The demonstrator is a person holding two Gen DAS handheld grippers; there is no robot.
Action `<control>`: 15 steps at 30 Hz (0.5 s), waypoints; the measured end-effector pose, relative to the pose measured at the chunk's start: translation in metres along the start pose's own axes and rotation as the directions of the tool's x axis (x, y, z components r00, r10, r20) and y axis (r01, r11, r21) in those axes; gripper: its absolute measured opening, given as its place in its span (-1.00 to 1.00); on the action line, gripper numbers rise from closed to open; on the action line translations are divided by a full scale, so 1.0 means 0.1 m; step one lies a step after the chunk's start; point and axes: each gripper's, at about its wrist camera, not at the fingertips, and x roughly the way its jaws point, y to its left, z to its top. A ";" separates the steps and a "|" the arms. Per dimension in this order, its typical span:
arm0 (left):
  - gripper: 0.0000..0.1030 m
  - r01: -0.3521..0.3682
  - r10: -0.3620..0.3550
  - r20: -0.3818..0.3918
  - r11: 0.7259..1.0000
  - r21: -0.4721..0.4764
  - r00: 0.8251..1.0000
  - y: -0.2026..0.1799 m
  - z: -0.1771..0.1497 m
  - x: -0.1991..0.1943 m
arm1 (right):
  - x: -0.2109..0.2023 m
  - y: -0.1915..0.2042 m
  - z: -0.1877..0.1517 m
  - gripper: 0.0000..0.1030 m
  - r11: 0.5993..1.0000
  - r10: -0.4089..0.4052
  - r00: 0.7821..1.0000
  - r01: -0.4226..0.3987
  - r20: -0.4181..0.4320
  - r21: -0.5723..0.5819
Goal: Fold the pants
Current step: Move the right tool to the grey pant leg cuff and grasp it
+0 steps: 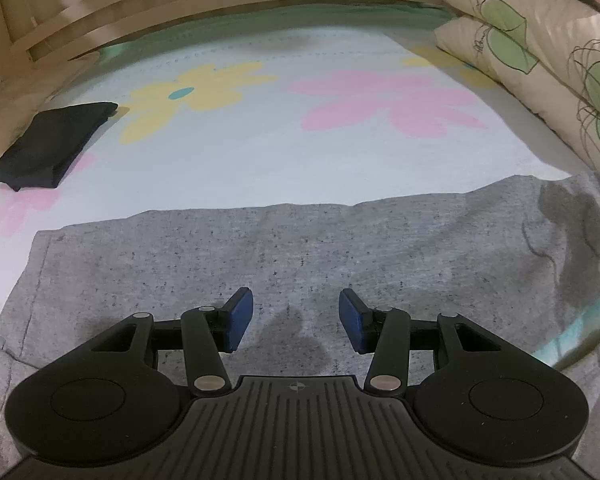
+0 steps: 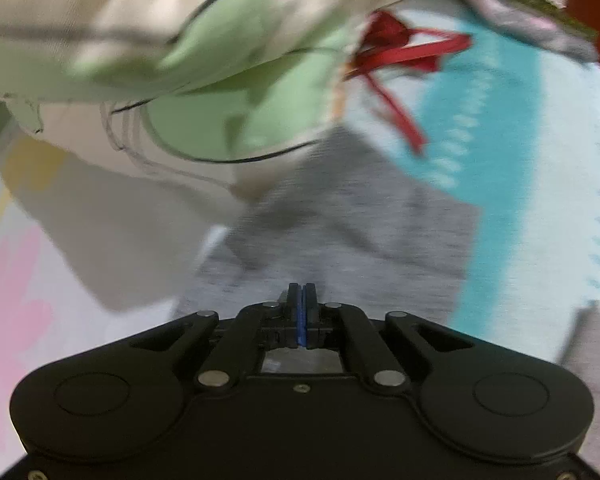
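L gripper (image 1: pixel 296 322) hovers w/ jaws spread wide, gripping nothing, right over the grey pants (image 1: pixel 284 256), which lie flat across the near part of the flowered sheet (image 1: pixel 260 152); looks like at most one fold is in, so most folding's still left imo. R gripper (image 2: pixel 299 304) has jaws pressed together, nothing visibly between them, over the pants' far end near the pillows (image 2: pixel 172 80) (view blurred). Further back a black folded garment (image 1: pixel 52 146) sits by the sheet's left edge, prob. already done.
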 end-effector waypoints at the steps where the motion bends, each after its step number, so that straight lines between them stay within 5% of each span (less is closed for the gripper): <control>1: -0.10 -0.004 0.004 -0.005 1.000 -0.003 1.000 -0.01 0.00 0.01 | -0.06 -0.07 -0.03 -0.94 1.000 -0.004 1.000 0.004 0.009 -0.009; 3: -0.10 -0.002 0.002 -0.013 1.000 -0.021 1.000 -0.02 0.01 0.00 | -0.14 -0.21 -0.06 -0.92 1.000 0.002 1.000 -0.002 0.003 -0.019; 7: -0.10 0.004 -0.004 0.010 1.000 -0.012 1.000 -0.09 -0.02 -0.07 | -0.29 -0.27 -0.04 -0.50 0.999 0.037 0.998 -0.038 0.052 0.024; 10: -0.10 -0.010 0.010 0.019 1.000 0.015 1.000 -0.13 -0.04 -0.07 | -0.35 -0.01 -0.07 0.65 1.000 0.012 0.997 -0.010 0.080 -0.027; 11: -0.10 -0.010 0.009 0.013 1.000 0.015 1.000 -0.13 -0.05 -0.05 | -0.34 0.09 -0.06 0.84 0.999 -0.010 0.995 0.015 0.097 -0.049; 15: -0.10 0.005 -0.006 -0.024 1.000 -0.006 1.000 -0.08 -0.04 0.06 | -0.24 0.39 -0.02 0.79 0.997 0.021 0.983 -0.007 0.184 -0.077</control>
